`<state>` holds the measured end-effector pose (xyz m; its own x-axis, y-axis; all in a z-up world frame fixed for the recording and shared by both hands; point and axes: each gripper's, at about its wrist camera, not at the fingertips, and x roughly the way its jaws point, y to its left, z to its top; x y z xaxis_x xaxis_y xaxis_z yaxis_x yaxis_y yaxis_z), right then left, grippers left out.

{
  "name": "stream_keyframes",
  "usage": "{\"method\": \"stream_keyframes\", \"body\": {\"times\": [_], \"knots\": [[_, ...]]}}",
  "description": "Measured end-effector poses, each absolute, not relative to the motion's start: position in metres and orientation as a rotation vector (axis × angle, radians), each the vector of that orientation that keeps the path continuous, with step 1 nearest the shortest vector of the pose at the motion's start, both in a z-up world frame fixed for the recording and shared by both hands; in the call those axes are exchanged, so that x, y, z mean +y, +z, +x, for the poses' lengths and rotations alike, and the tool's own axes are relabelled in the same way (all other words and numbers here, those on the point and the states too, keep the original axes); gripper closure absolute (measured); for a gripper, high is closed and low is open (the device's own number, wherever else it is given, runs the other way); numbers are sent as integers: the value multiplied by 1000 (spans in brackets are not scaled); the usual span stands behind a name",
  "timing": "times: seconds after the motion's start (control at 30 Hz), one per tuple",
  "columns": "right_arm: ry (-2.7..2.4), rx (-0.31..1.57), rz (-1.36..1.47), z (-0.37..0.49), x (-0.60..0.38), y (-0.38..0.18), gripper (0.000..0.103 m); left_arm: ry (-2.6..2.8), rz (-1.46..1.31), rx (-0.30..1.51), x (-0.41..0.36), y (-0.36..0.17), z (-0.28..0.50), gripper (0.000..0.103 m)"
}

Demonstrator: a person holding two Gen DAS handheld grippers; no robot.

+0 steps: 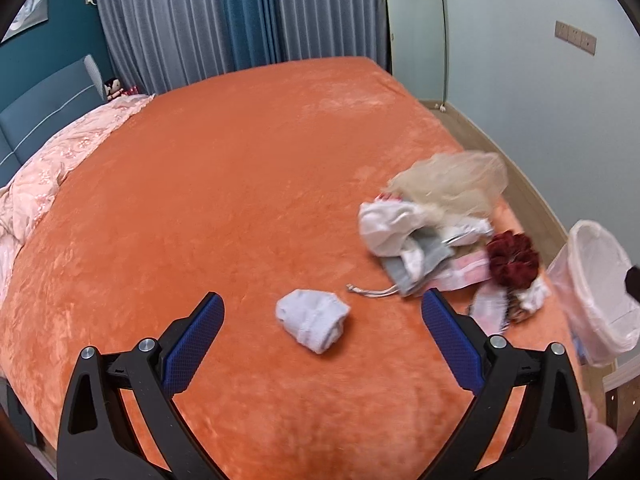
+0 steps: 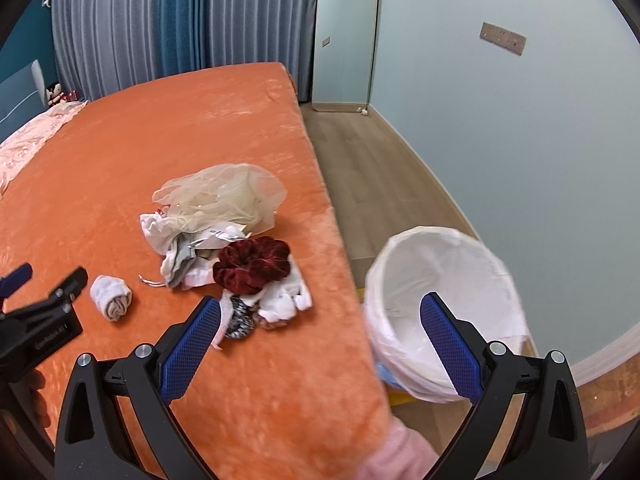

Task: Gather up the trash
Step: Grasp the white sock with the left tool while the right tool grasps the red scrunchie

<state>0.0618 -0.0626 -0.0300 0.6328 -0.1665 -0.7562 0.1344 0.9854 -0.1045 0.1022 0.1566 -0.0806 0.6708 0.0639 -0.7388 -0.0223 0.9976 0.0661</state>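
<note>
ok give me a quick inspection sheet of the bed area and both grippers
surface: orange bedspread, pink quilt at the head end
job's things: rolled white sock lies apart from the pile; sheer plastic bag, white cloths, dark red scrunchie heaped near the bed edge; lined bin on the floor beside the bed
clutter: doll by the headboard
grippers: left gripper open, empty; right gripper open, empty
cables: nothing seen
surroundings: curtains, wall sockets, wood floor

An orange bed (image 1: 240, 200) carried a rolled white sock (image 1: 312, 320) near a heap (image 2: 224, 236) — cloths, sheer bag, red scrunchie (image 2: 252, 264). A pink quilt (image 1: 52, 176) lay at its head.
</note>
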Motion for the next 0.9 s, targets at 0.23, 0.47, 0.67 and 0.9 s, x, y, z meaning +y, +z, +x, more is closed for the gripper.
{"method": "stream_keyframes", "body": {"times": [0.23, 0.47, 0.67, 0.9], "knots": [[-172, 902, -36, 93, -45, -59, 7, 27, -65, 948, 191, -127, 133, 11], [-169, 931, -42, 118, -33, -82, 9, -4, -150, 1010, 205, -153, 149, 25], [-164, 969, 0, 136, -33, -100, 17, -23, -184, 1056, 205, -168, 157, 45], [-133, 1006, 45, 152, -31, -117, 35, -18, -201, 1056, 206, -172, 161, 59]]}}
